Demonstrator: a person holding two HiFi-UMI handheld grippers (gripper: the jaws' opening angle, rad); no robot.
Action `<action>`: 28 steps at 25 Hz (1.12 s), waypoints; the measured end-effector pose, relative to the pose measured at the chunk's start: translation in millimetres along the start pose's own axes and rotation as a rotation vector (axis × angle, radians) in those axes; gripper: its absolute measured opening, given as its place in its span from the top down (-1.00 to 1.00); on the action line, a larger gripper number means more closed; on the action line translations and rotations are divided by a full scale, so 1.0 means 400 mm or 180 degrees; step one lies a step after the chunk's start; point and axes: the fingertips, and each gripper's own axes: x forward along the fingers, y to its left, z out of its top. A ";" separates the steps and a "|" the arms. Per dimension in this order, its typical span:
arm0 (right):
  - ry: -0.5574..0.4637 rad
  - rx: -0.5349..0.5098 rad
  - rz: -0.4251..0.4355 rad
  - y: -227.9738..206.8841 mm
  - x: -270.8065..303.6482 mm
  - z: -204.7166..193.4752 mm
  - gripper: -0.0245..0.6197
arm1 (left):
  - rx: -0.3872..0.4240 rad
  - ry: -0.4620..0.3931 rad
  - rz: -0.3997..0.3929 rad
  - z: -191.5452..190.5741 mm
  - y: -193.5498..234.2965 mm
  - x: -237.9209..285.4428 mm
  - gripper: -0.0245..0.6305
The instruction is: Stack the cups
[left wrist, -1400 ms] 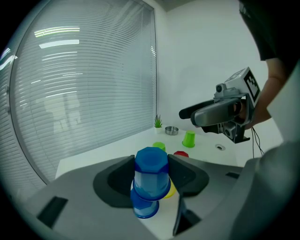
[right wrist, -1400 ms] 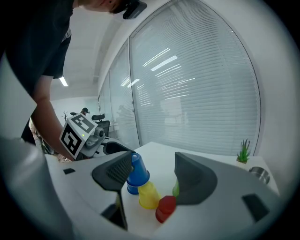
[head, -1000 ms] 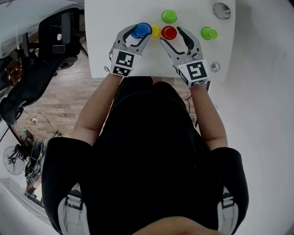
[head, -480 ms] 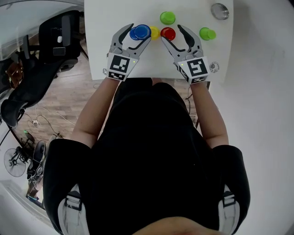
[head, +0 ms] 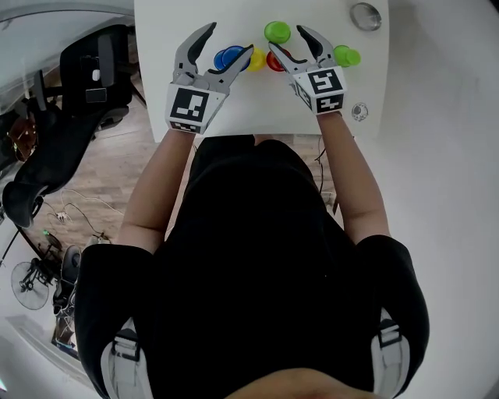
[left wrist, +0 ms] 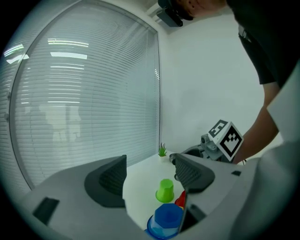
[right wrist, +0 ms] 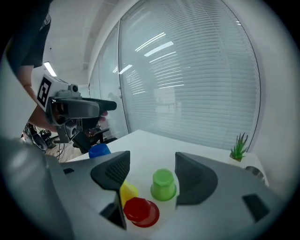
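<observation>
Several upside-down cups stand on the white table (head: 257, 109): a blue cup (head: 228, 57), a yellow cup (head: 257, 58), a red cup (head: 274, 62) and two green cups (head: 276, 31) (head: 347, 55). My left gripper (head: 230, 39) hovers over the blue cup (left wrist: 166, 219) with its jaws opening and nothing between the pads. My right gripper (head: 288, 40) hangs above the red cup (right wrist: 139, 211), its jaws also opening and empty. Past its jaws stand the yellow cup (right wrist: 127, 192) and a green cup (right wrist: 163, 183). The red cup is partly hidden in the head view.
A round metal object (head: 365, 15) lies at the table's far right corner. A small potted plant (right wrist: 240, 146) stands near it. A black office chair (head: 93, 70) and cables are on the wooden floor to the left of the table.
The left gripper opened, let go of the blue cup and rose above it. The right gripper moved forward and up over the red cup. The cups stayed put.
</observation>
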 end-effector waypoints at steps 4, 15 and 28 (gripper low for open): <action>0.0197 -0.0006 -0.0017 -0.021 0.035 -0.038 -0.02 | -0.0015 0.0000 -0.0023 0.001 0.002 0.023 -0.10; 0.0898 0.0018 0.0040 -0.049 0.122 -0.142 -0.03 | -0.0053 0.0052 -0.0092 -0.013 0.020 0.062 -0.10; 0.1373 -0.0037 0.0082 -0.064 0.159 -0.220 0.20 | -0.0112 0.0102 -0.0054 -0.040 0.031 0.062 -0.10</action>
